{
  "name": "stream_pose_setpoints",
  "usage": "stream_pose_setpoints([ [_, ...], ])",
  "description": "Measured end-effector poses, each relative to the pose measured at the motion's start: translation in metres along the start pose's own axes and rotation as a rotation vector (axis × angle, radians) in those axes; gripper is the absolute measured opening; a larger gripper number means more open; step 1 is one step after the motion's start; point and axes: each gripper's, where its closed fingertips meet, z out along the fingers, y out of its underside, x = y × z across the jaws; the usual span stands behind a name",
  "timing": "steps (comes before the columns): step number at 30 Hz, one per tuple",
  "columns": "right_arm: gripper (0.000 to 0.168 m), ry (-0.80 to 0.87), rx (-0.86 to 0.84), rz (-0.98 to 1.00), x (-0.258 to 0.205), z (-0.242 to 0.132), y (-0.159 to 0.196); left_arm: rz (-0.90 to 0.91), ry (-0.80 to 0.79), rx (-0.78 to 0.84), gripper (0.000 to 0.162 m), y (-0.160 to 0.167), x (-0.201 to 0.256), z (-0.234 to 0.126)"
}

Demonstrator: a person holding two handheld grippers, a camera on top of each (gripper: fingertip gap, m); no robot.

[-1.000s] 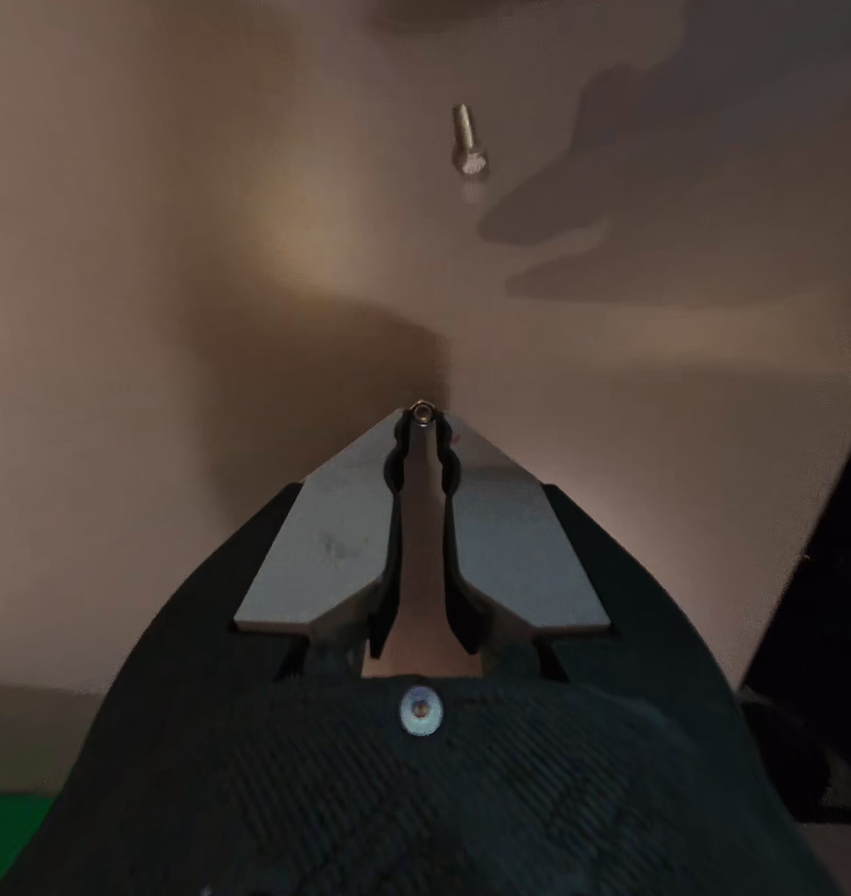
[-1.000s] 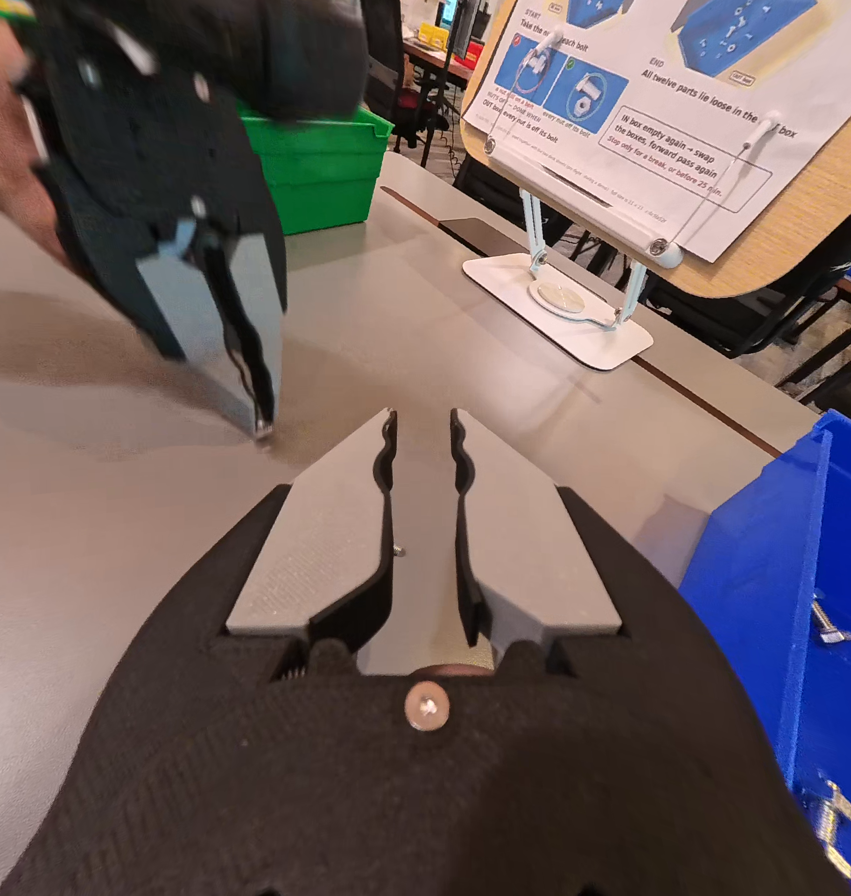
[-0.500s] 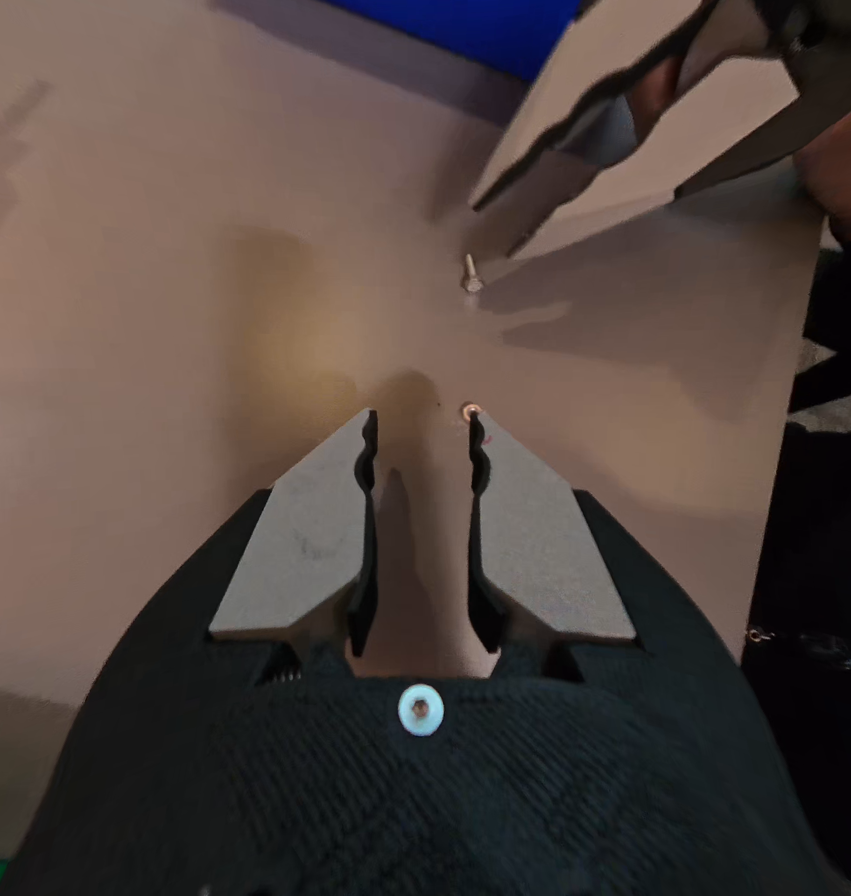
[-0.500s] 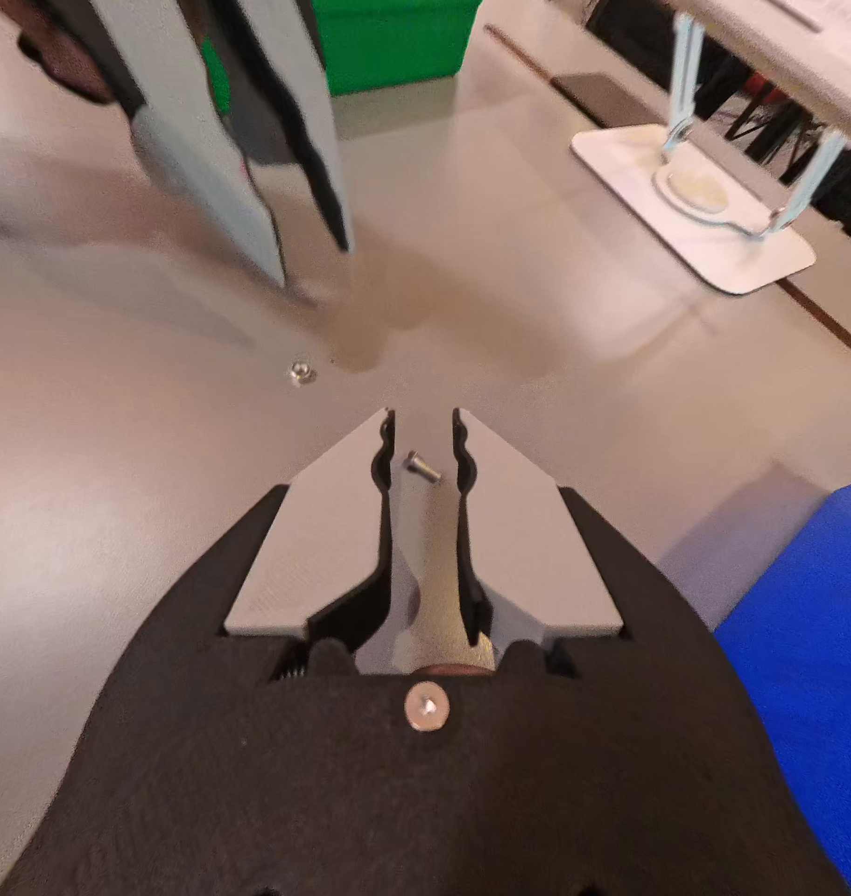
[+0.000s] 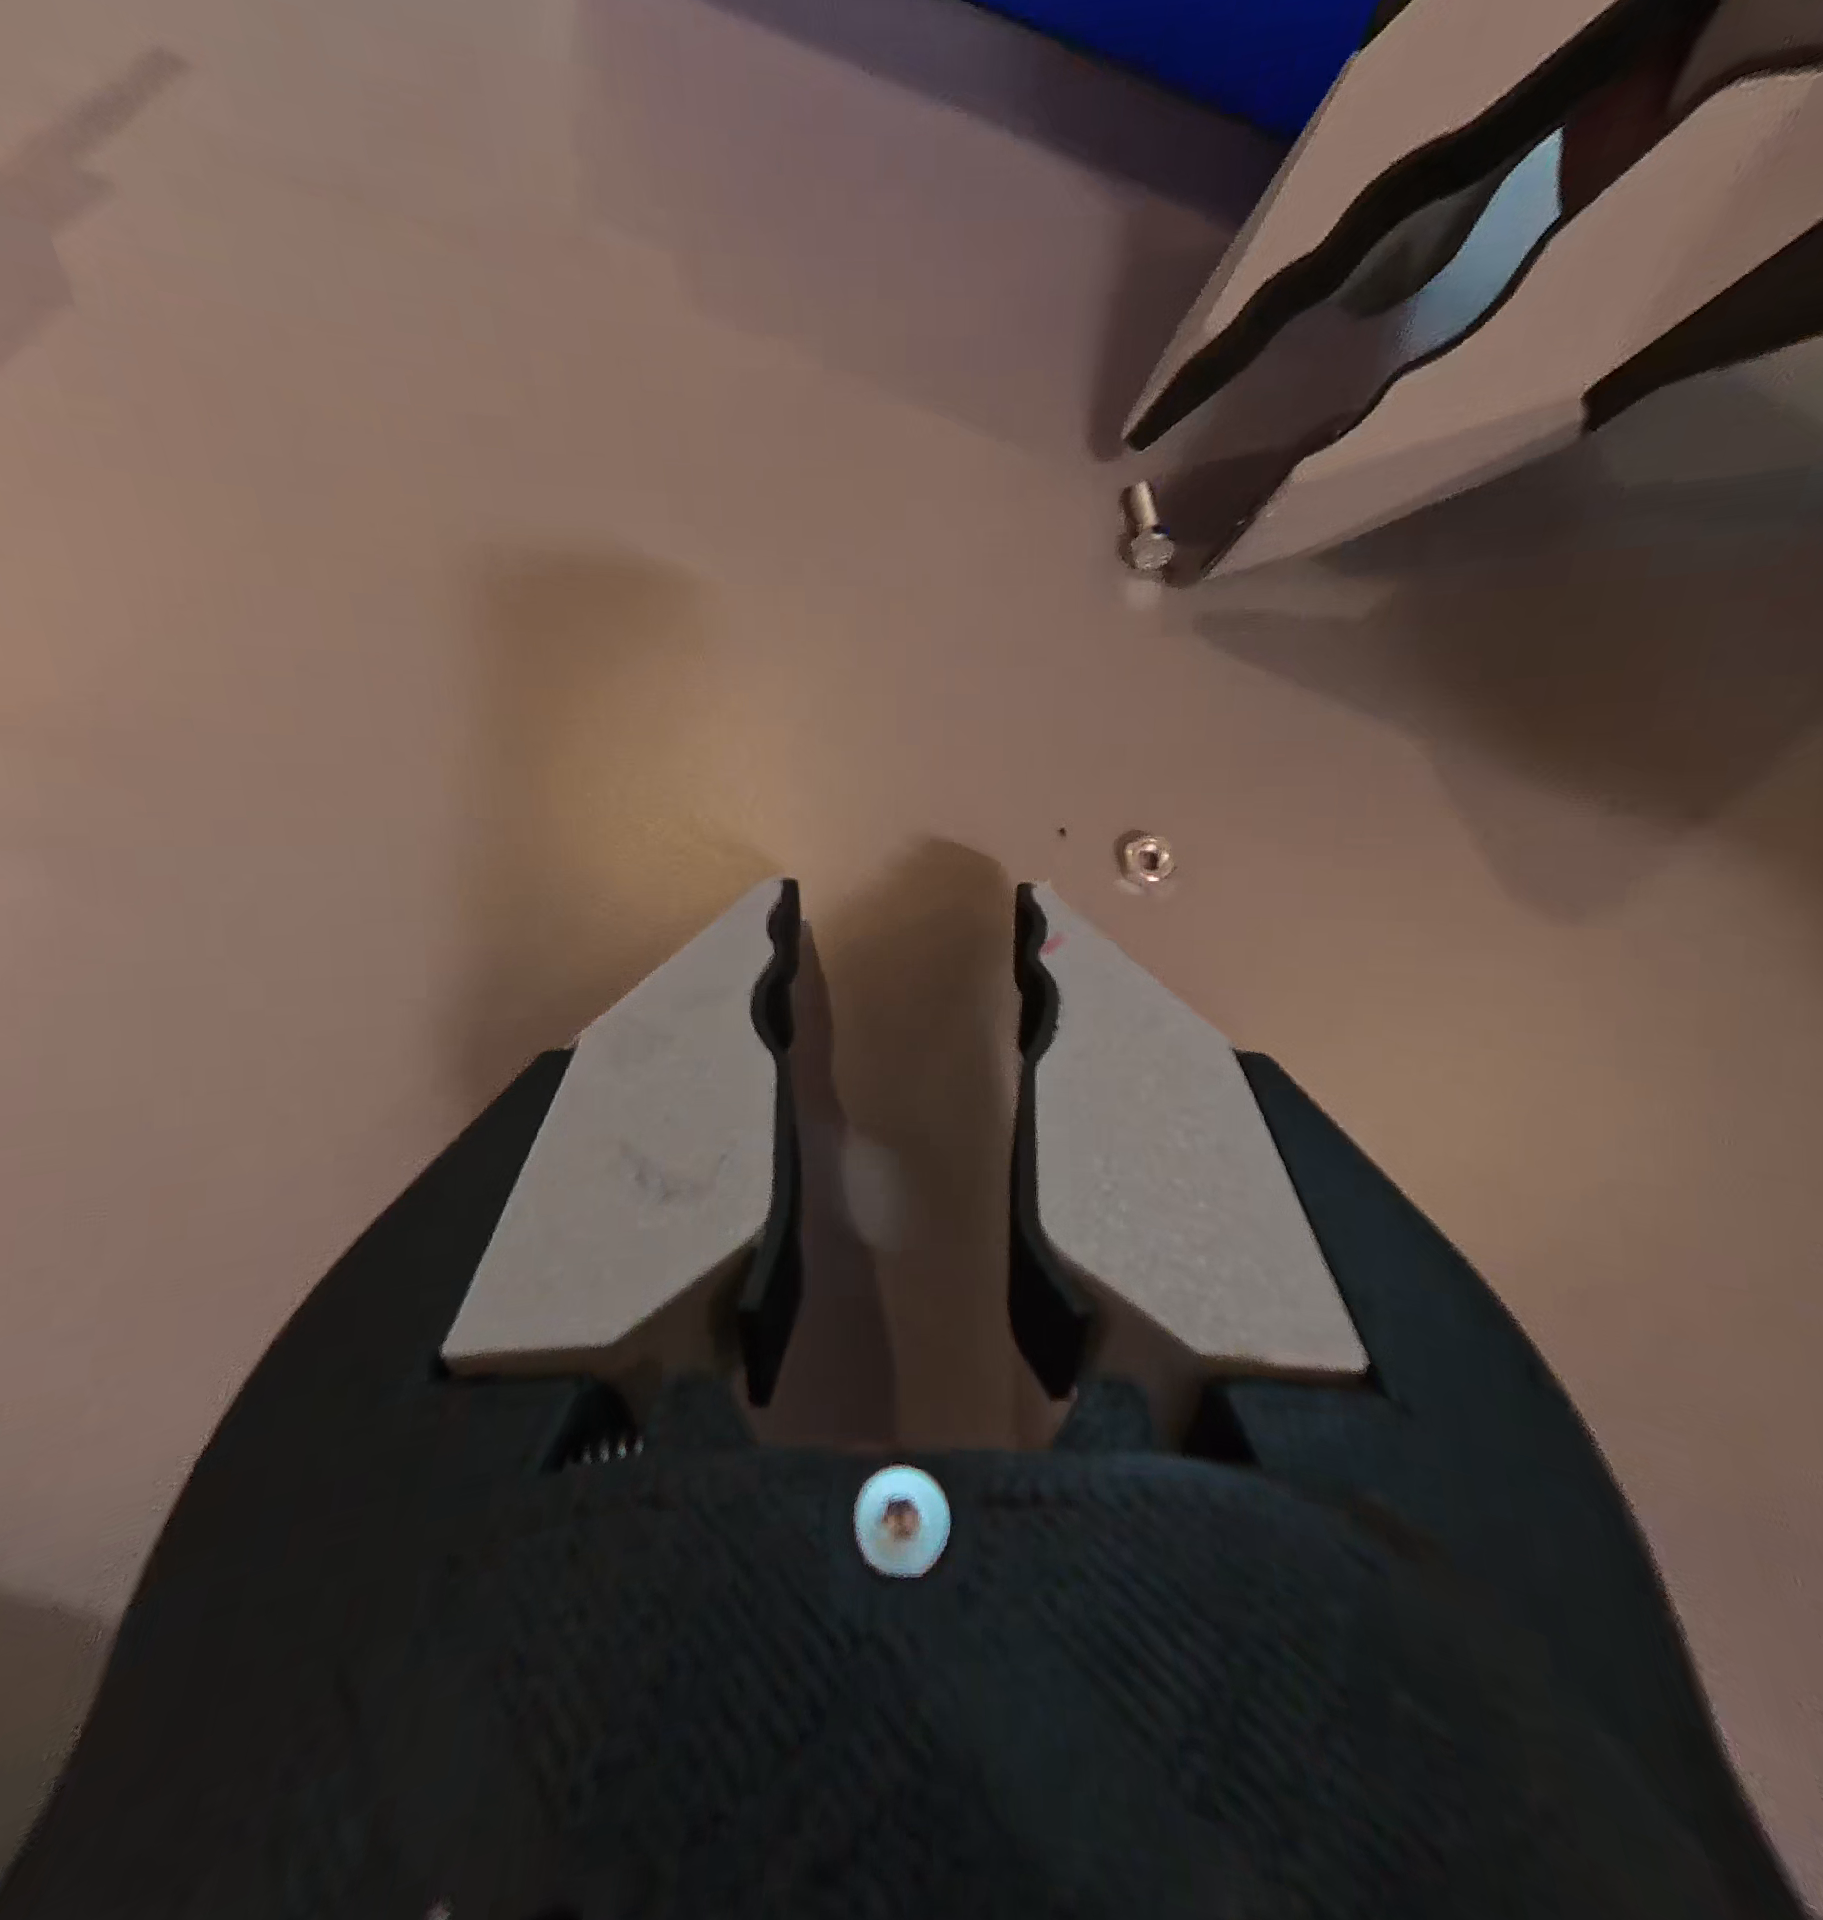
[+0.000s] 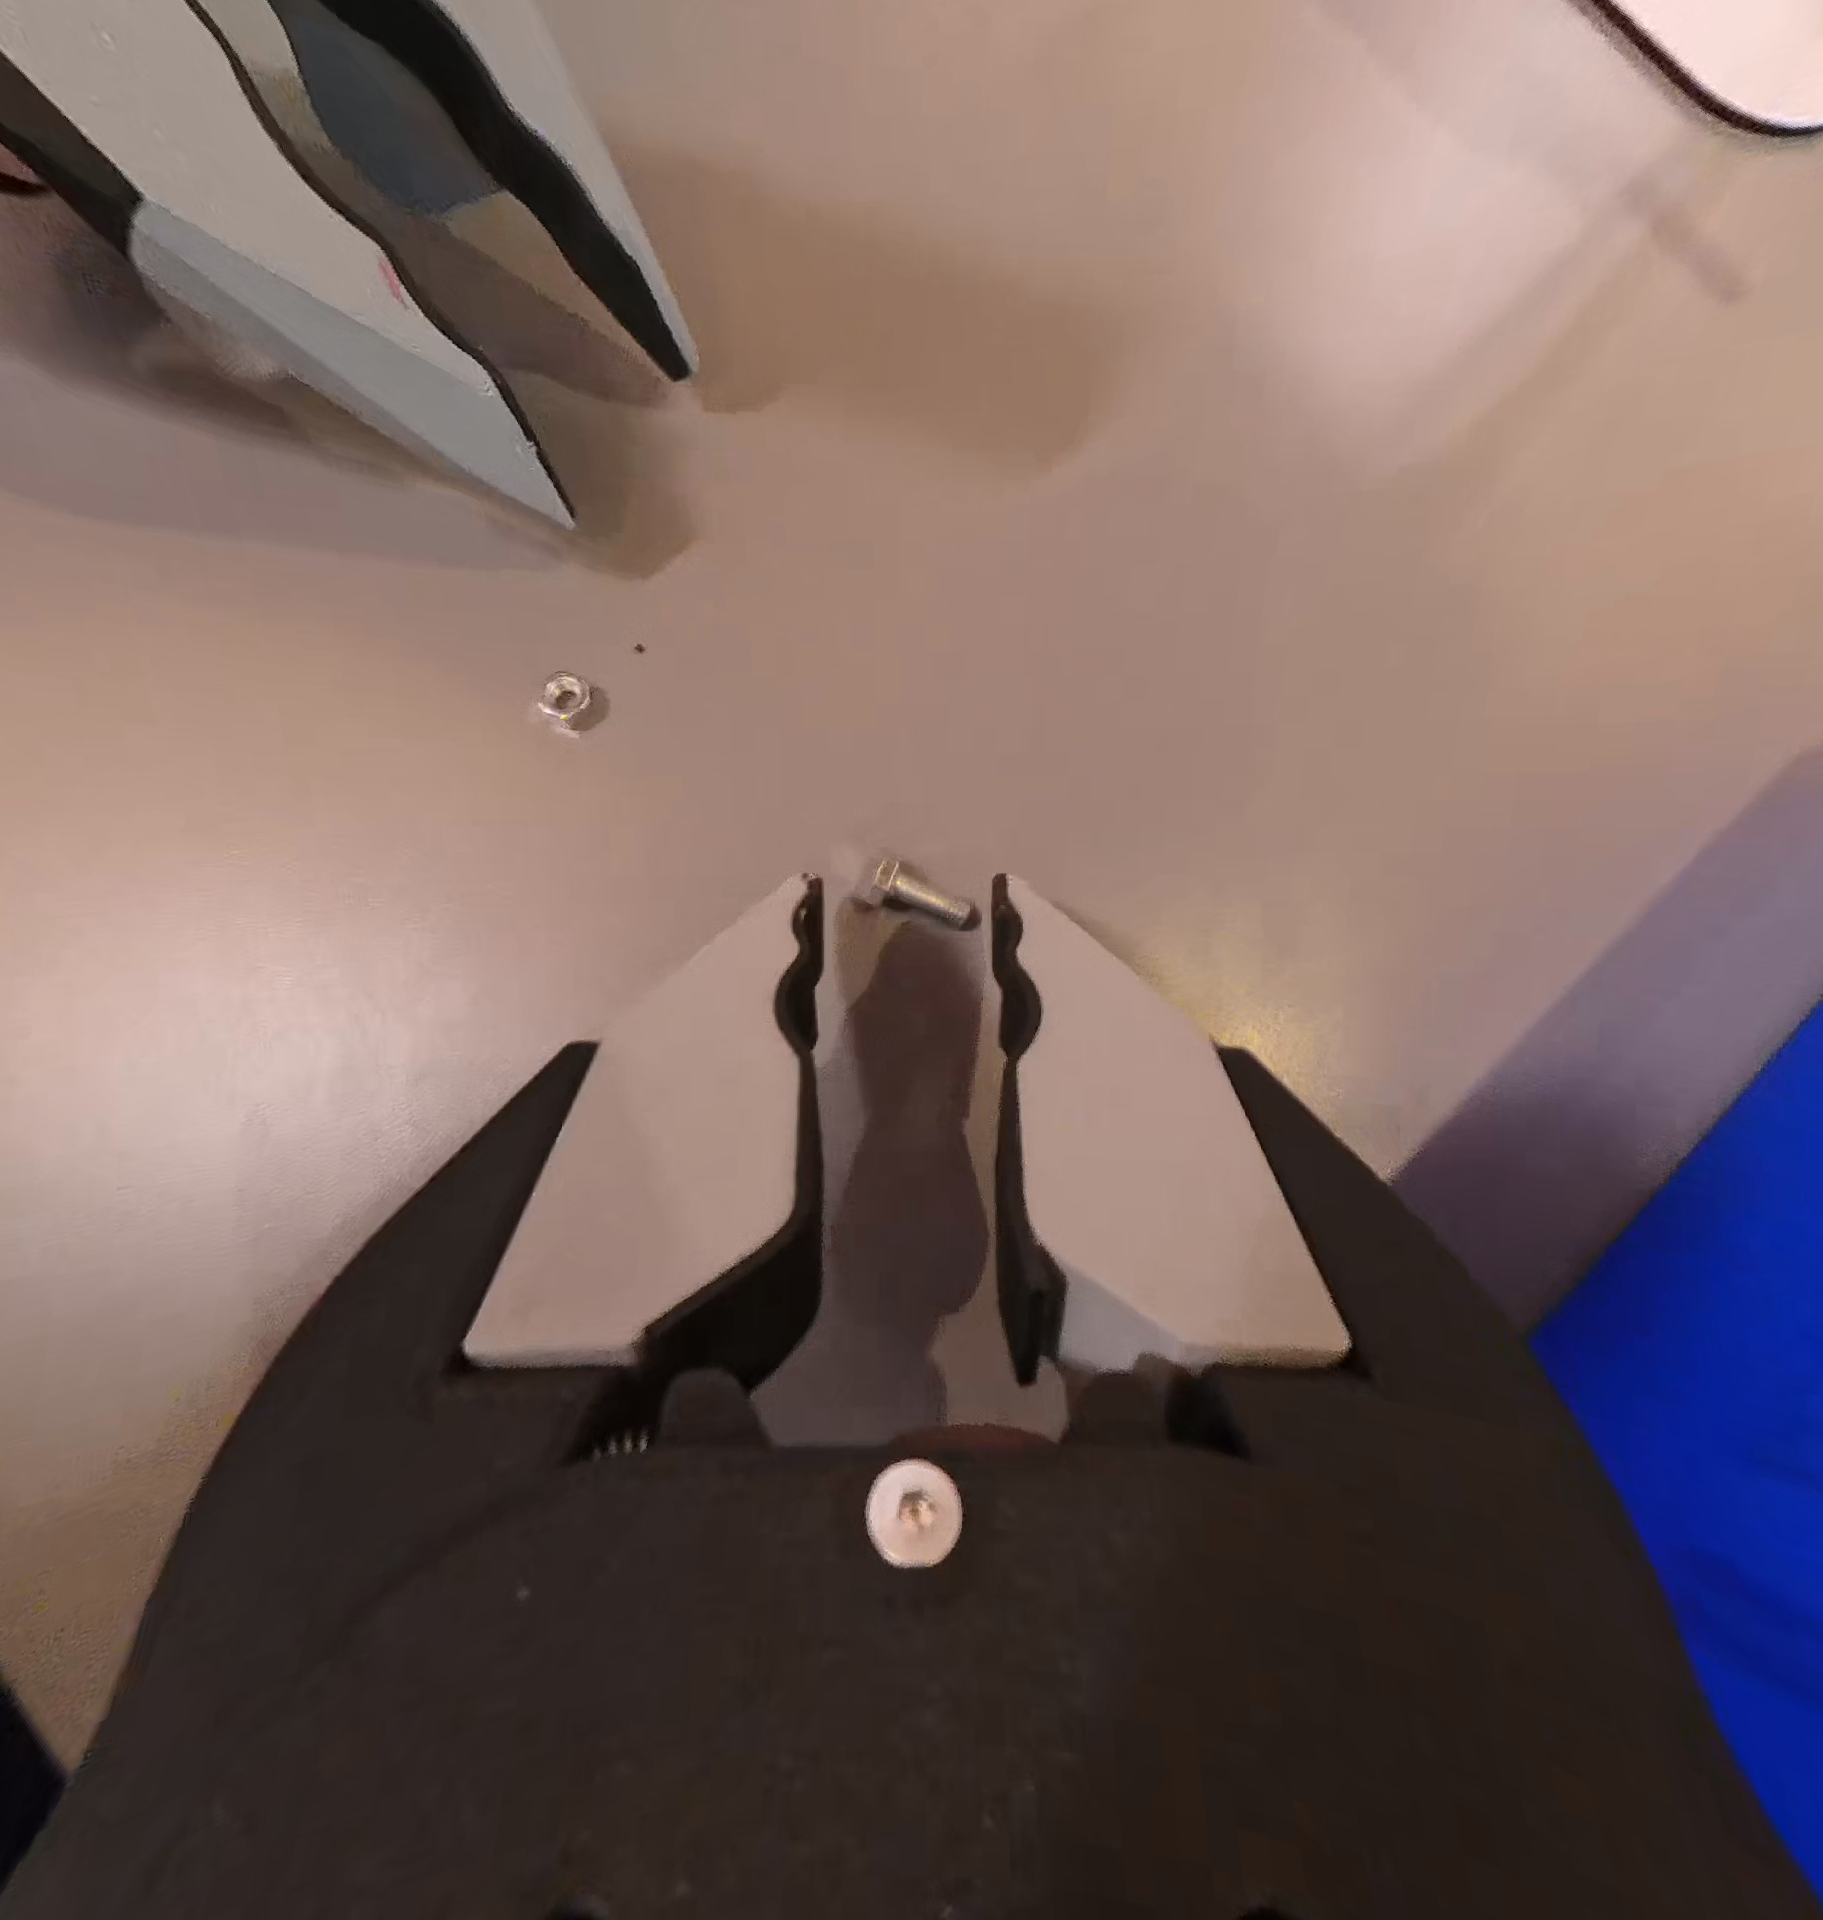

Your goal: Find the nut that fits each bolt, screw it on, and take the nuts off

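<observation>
We see a small metal hex-head bolt [image 6: 912,896] lying flat on the smooth, matte beige surface [image 6: 1302,623], between the tips of the right gripper [image 6: 907,891], whose grey wedge fingers [image 6: 1115,1122] stand narrowly apart, not yet touching it. Its long axis runs crosswise to those fingers, head towards the left one. A shiny hex nut [image 5: 1144,860] lies flat just right of the left gripper [image 5: 907,896], its fingers parted and empty. A blue bin [image 6: 1738,1351] sits at right.

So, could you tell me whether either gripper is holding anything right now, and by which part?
Nothing is held. The left gripper is open and empty; the right gripper is open around the bolt, which lies on the table.
</observation>
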Motion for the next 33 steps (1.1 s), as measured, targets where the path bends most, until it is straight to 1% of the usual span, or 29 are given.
stream_pose_setpoints([
  [1, 0.028, 0.013, 0.009, -0.006, 0.001, 0.003, -0.001, -0.006, 0.0, 0.002, 0.04, -0.001, 0.0, 0.0],
  [3, 0.017, 0.038, -0.012, -0.022, 0.004, 0.009, 0.003, -0.003, -0.023, -0.002, 0.039, 0.0, -0.004, 0.0],
  [6, 0.016, 0.059, -0.001, -0.046, 0.004, 0.009, 0.001, -0.02, -0.082, -0.027, 0.039, 0.006, -0.017, -0.003],
  [10, 0.016, 0.091, 0.035, -0.077, 0.005, 0.008, -0.003, -0.1, -0.159, 0.039, 0.04, 0.003, -0.04, -0.023],
  [13, 0.016, 0.097, 0.096, -0.09, 0.004, 0.002, -0.012, -0.166, -0.262, 0.053, 0.04, 0.017, -0.067, -0.045],
  [16, 0.016, 0.101, 0.187, -0.127, 0.002, -0.009, -0.03, -0.23, -0.265, 0.085, 0.04, 0.03, -0.074, -0.058],
  [17, 0.016, 0.102, 0.229, -0.15, 0.001, -0.014, -0.039, -0.25, -0.237, 0.106, 0.04, 0.03, -0.071, -0.059],
  [18, 0.016, 0.101, 0.276, -0.181, -0.002, -0.02, -0.049, -0.272, -0.163, 0.143, 0.041, 0.025, -0.061, -0.057],
  [21, 0.016, 0.113, 0.418, -0.314, -0.015, -0.037, -0.078, -0.356, 0.203, 0.289, 0.042, -0.011, -0.009, -0.05],
  [23, 0.016, 0.131, 0.487, -0.429, -0.025, -0.043, -0.091, -0.389, 0.382, 0.298, 0.042, -0.026, 0.017, -0.042],
  [26, 0.016, 0.164, 0.572, -0.626, -0.048, -0.048, -0.1, -0.39, 0.464, 0.282, 0.042, -0.036, 0.035, -0.025],
  [30, 0.017, 0.314, 0.586, -0.91, -0.062, -0.046, -0.095, -0.42, 0.627, 0.302, 0.044, -0.048, 0.06, -0.024],
  [33, 0.016, 0.378, 0.537, -1.067, -0.065, -0.039, -0.088, -0.393, 0.621, 0.281, 0.047, -0.045, 0.064, -0.022],
])
